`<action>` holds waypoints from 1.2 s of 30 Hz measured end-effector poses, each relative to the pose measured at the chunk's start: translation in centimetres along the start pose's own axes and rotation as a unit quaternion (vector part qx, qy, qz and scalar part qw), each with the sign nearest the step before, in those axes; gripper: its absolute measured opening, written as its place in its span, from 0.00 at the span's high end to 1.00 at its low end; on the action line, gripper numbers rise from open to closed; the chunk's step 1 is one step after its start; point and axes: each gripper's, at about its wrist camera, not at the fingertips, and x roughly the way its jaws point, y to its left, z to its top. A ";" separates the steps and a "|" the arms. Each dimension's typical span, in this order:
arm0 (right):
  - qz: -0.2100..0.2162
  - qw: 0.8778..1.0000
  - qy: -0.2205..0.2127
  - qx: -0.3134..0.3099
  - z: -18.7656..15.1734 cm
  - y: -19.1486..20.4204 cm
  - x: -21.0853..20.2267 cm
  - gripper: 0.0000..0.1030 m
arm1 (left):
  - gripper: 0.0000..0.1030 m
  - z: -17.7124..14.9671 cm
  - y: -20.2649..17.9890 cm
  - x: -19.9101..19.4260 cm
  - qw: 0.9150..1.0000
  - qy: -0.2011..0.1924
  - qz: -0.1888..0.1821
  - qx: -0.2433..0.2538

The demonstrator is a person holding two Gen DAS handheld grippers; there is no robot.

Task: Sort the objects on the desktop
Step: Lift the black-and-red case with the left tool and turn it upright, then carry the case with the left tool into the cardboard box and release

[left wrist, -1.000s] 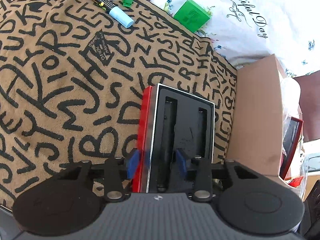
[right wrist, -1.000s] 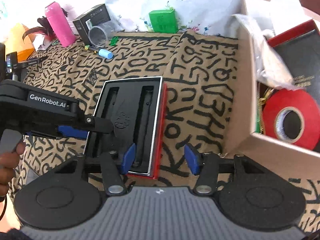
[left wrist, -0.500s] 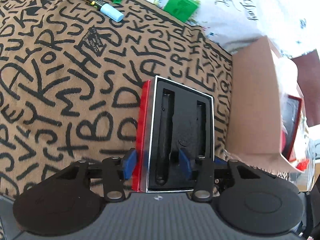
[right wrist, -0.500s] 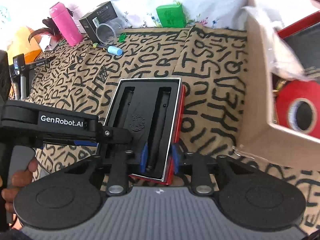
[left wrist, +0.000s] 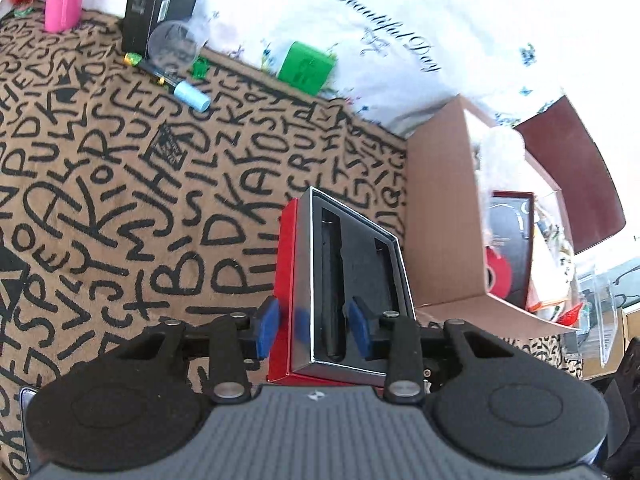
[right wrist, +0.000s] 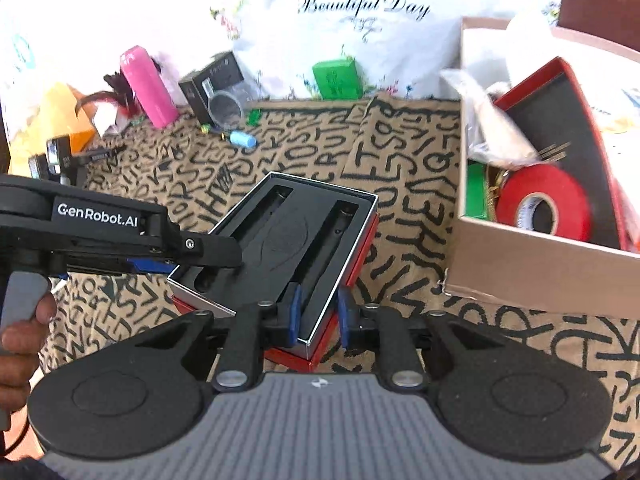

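A red pen box (left wrist: 344, 280) with a black foam insert is lifted and tilted above the lettered cloth (left wrist: 120, 208). My left gripper (left wrist: 314, 326) is shut on the box's near left wall. My right gripper (right wrist: 318, 314) is shut on its near right corner; the box (right wrist: 288, 236) shows there too, with the left gripper's arm (right wrist: 120, 228) over its left edge. An open cardboard box (right wrist: 532, 268) to the right holds a red tape roll (right wrist: 540, 204) and a red lid (right wrist: 568, 120).
At the back of the cloth are a pink bottle (right wrist: 148, 88), a black carton (right wrist: 216, 80), a clear cup (right wrist: 228, 108), a blue-capped pen (right wrist: 240, 138) and a green box (right wrist: 338, 78). A white printed cloth (right wrist: 360, 28) lies behind. The cardboard box (left wrist: 440, 216) stands just right of the pen box.
My right gripper closed on the pen box's right corner. Both grippers lifted the box off the cloth and tilted it; it now sits higher and nearer the cardboard box.
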 end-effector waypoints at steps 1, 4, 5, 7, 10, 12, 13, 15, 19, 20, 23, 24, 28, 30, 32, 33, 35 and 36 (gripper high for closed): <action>0.000 1.000 -0.005 0.000 0.0 0.0 -0.4 0.83 | 0.62 -0.1 -0.2 -0.3 1.000 -0.003 -0.001 0.002; -0.002 1.000 -0.024 0.004 0.1 0.0 -1.7 0.83 | 0.62 0.0 -1.0 -1.5 1.000 -0.019 -0.011 0.008; -0.002 0.999 -0.034 0.004 0.3 0.1 -2.3 0.83 | 0.62 0.2 -1.3 -2.0 0.999 -0.027 -0.016 0.011; -0.005 0.998 -0.056 0.002 0.8 0.3 -3.7 0.83 | 0.62 0.5 -2.1 -3.0 0.999 -0.042 -0.026 0.017; -0.012 0.996 -0.094 0.003 1.7 0.3 -6.0 0.83 | 0.62 1.4 -3.7 -4.0 0.997 -0.061 -0.042 0.031; -0.018 0.993 -0.119 0.008 2.4 -0.2 -7.5 0.83 | 0.62 1.9 -5.1 -4.5 0.995 -0.073 -0.056 0.043; -0.022 0.991 -0.130 0.011 2.7 -0.5 -8.2 0.83 | 0.62 2.2 -5.8 -4.7 0.994 -0.077 -0.063 0.050; -0.031 0.988 -0.147 0.018 3.3 -1.4 -9.4 0.83 | 0.62 2.8 -7.4 -4.8 0.991 -0.084 -0.077 0.063; -0.057 0.982 -0.175 0.035 3.9 -3.4 -11.5 0.83 | 0.62 4.2 -11.0 -4.4 0.987 -0.089 -0.104 0.088; -0.064 0.981 -0.181 0.041 4.0 -4.0 -12.0 0.83 | 0.62 4.5 -12.0 -4.2 0.985 -0.090 -0.111 0.095; -0.085 0.975 -0.195 0.057 4.4 -6.1 -13.2 0.83 | 0.62 5.3 -14.9 -3.6 0.980 -0.092 -0.131 0.118; -0.091 0.974 -0.199 0.063 4.6 -6.8 -13.6 0.83 | 0.62 5.5 -15.9 -3.2 0.978 -0.092 -0.136 0.125; -0.113 0.968 -0.210 0.082 4.7 -9.6 -14.5 0.83 | 0.62 6.2 -19.3 -1.8 0.974 -0.089 -0.150 0.144; -0.124 0.966 -0.211 0.087 5.0 -11.0 -14.5 0.83 | 0.62 6.6 -20.7 -0.8 0.972 -0.084 -0.159 0.150; -0.135 0.964 -0.210 0.091 5.4 -12.4 -14.2 0.83 | 0.63 7.1 -22.1 0.5 0.972 -0.078 -0.157 0.155; -0.139 0.963 -0.209 0.094 5.6 -13.1 -14.0 0.83 | 0.63 7.3 -22.7 1.2 0.971 -0.075 -0.158 0.160; -0.152 0.963 -0.201 0.098 5.8 -14.6 -13.1 0.83 | 0.62 7.8 -23.5 3.4 0.972 -0.055 -0.163 0.159; -0.159 0.962 -0.195 0.105 5.8 -15.6 -12.3 0.83 | 0.57 8.0 -23.6 4.6 0.973 -0.042 -0.167 0.152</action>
